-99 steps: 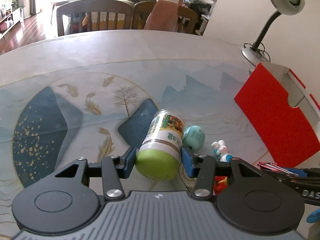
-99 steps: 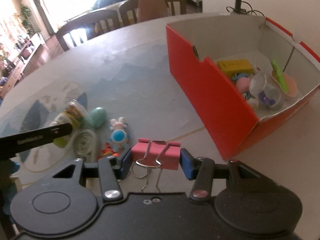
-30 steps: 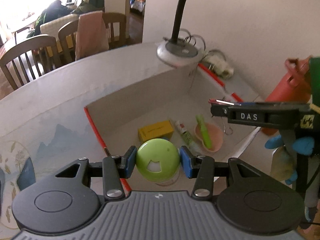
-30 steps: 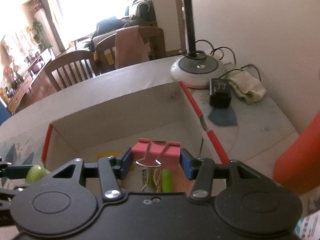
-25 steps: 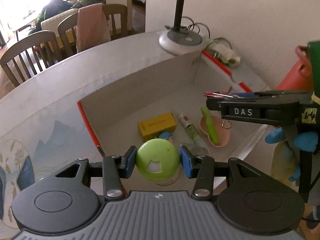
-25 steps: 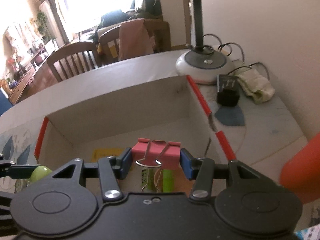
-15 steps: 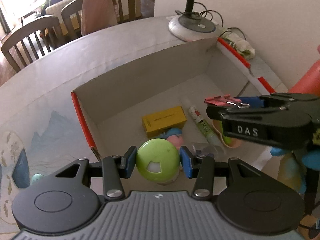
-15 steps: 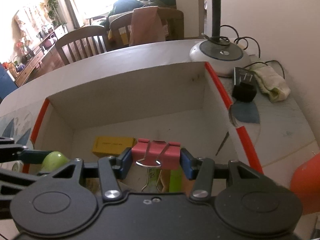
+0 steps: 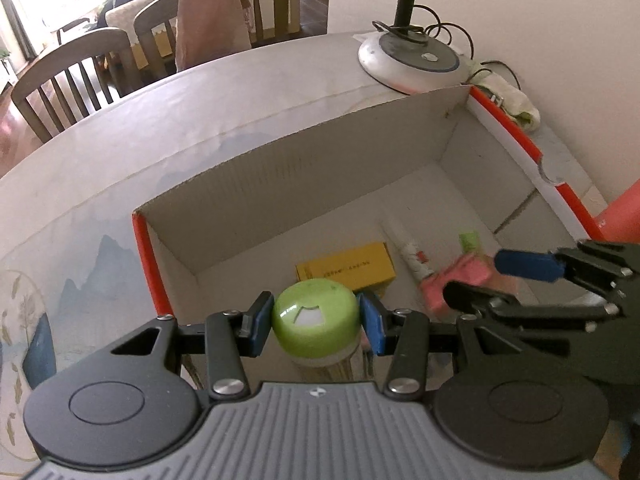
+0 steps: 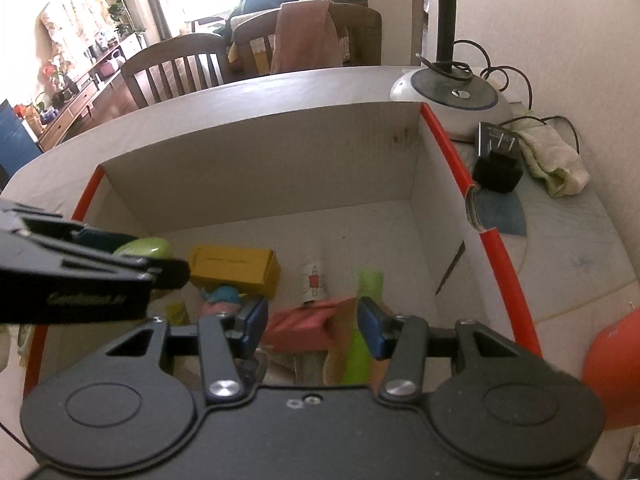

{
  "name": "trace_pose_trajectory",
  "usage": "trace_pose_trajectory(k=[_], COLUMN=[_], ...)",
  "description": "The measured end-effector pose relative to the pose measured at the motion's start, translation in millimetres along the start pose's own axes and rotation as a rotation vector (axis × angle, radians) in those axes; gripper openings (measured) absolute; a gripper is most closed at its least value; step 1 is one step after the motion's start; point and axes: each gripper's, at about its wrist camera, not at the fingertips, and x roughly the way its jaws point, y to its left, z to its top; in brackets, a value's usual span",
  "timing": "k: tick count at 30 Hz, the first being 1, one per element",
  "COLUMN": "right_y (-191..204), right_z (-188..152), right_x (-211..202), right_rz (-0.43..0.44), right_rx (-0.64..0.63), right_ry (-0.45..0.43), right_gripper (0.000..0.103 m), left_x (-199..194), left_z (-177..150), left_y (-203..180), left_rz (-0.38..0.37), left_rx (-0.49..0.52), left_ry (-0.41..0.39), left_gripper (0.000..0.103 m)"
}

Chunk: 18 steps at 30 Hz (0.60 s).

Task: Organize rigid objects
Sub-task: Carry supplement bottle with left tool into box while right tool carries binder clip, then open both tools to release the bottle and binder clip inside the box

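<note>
My left gripper is shut on a bottle with a green cap and holds it over the near left part of the red cardboard box. My right gripper is open over the box. The pink binder clip, blurred, is loose between and below its fingers, dropping into the box. In the left wrist view the clip shows beside the right gripper. The box holds a yellow carton, a white tube, a green tube and small toys.
A lamp base, a black plug and a folded cloth sit behind the box by the wall. An orange object stands at the right. Wooden chairs stand beyond the table edge.
Both grippers moved from the table to above the box and lowered. The right gripper has just opened and let go of the pink clip, which is falling. The left still holds the bottle.
</note>
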Motion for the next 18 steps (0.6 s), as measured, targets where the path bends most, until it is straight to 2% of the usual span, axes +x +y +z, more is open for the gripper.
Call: trace_pose_trajectory(k=[4, 6, 10, 14, 18], right_y=[0.3, 1.5, 6.2, 8.4, 12.0], right_z=[-0.2, -1.5, -4.8, -6.2, -8.4], right_x=[-2.9, -5.5, -12.1, -18.1, -25.3], right_rz=[0.003, -0.003, -0.01, -0.01, -0.013], right_rx=[0.0, -0.002, -0.027, -0.035, -0.039], right_ry=[0.009, 0.016, 0.024, 0.026, 0.023], right_gripper=[0.055, 0.064, 0.065, 0.069, 0.07], left_x=[6.7, 8.9, 8.5, 3.7, -4.2], left_z=[4.6, 5.6, 4.1, -0.8, -3.4], left_y=[0.6, 2.8, 6.4, 11.4, 15.1], left_rz=[0.012, 0.018, 0.024, 0.013, -0.018], left_rx=[-0.011, -0.022, -0.028, -0.051, -0.071], left_ry=[0.004, 0.01, 0.018, 0.007, -0.01], left_gripper=[0.046, 0.046, 0.047, 0.063, 0.064])
